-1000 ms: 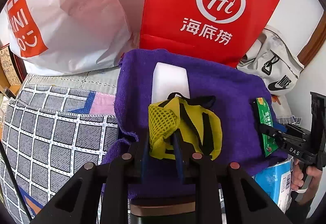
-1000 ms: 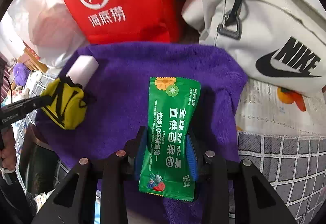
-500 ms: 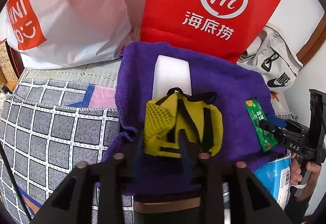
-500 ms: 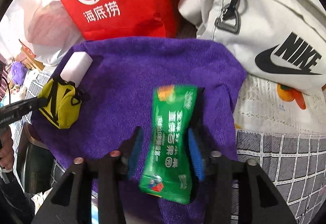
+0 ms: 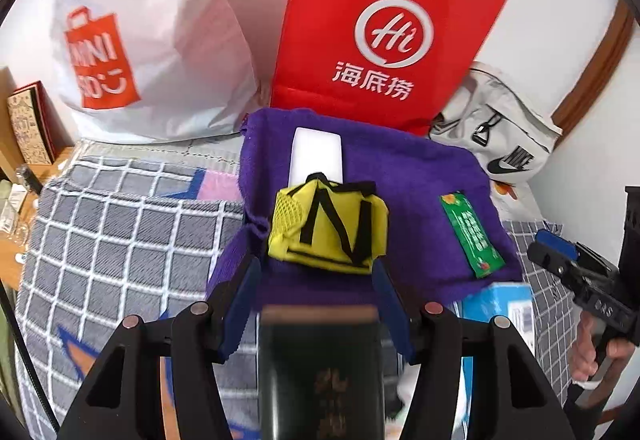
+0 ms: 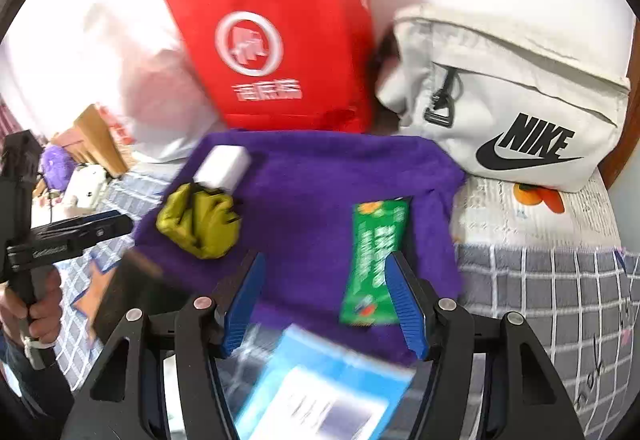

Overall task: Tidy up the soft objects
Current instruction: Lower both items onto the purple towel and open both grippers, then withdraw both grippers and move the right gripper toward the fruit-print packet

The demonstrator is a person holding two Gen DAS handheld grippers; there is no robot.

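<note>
A purple towel [image 5: 404, 176] [image 6: 320, 192] lies spread over a raised surface. On it rest a small yellow pouch with black straps [image 5: 328, 226] [image 6: 200, 220], a white block [image 5: 316, 156] [image 6: 222, 164] behind the pouch, and a green snack packet [image 5: 470, 234] [image 6: 374, 260]. My left gripper [image 5: 316, 304] is open and empty, just short of the pouch. My right gripper [image 6: 324, 296] is open and empty; the packet lies by its right finger. The right gripper also shows at the right edge of the left wrist view [image 5: 576, 276].
A red paper bag [image 5: 380, 36] [image 6: 280, 44], a white Miniso bag [image 5: 140, 40] and a grey Nike bag [image 6: 512, 100] stand behind the towel. A checked grey cover [image 5: 120, 240] lies around. A blue box [image 6: 320, 388] and a dark box [image 5: 320, 368] sit under the towel's near edge.
Both grippers opened and pulled back. The yellow pouch and the green packet, held a second ago, now lie free on the purple towel.
</note>
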